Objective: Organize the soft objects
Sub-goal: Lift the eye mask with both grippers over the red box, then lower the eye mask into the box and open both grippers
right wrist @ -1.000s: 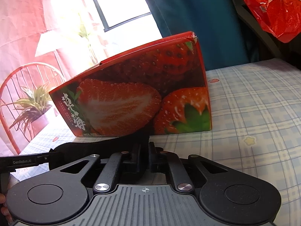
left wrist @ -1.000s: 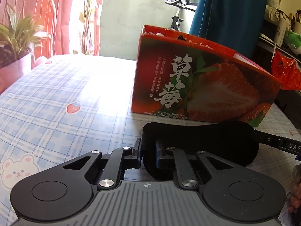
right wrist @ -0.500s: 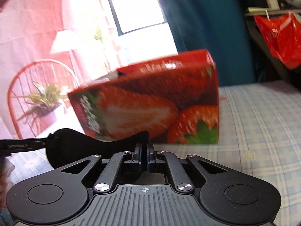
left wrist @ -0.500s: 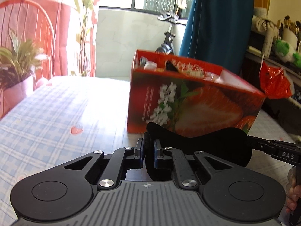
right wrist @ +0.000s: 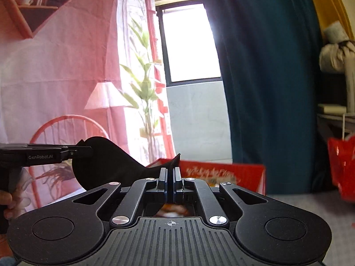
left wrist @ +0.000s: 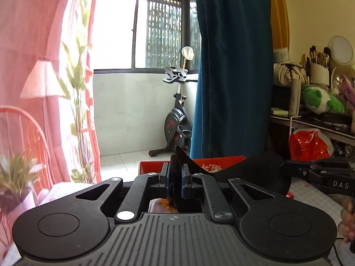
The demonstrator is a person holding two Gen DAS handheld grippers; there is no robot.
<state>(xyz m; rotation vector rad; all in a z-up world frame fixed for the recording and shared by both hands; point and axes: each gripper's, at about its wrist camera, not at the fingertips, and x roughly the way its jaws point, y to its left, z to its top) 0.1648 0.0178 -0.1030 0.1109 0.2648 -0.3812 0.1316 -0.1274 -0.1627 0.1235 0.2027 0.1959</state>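
The left gripper [left wrist: 176, 181] and the right gripper [right wrist: 170, 185], at lower centre of their views, were each closed on one end of a black eye mask [left wrist: 255, 173], which stretched between them above the red strawberry box [right wrist: 221, 173].

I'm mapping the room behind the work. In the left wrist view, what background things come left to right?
Potted plant → lamp → exercise bike → blue curtain → green plush toy.
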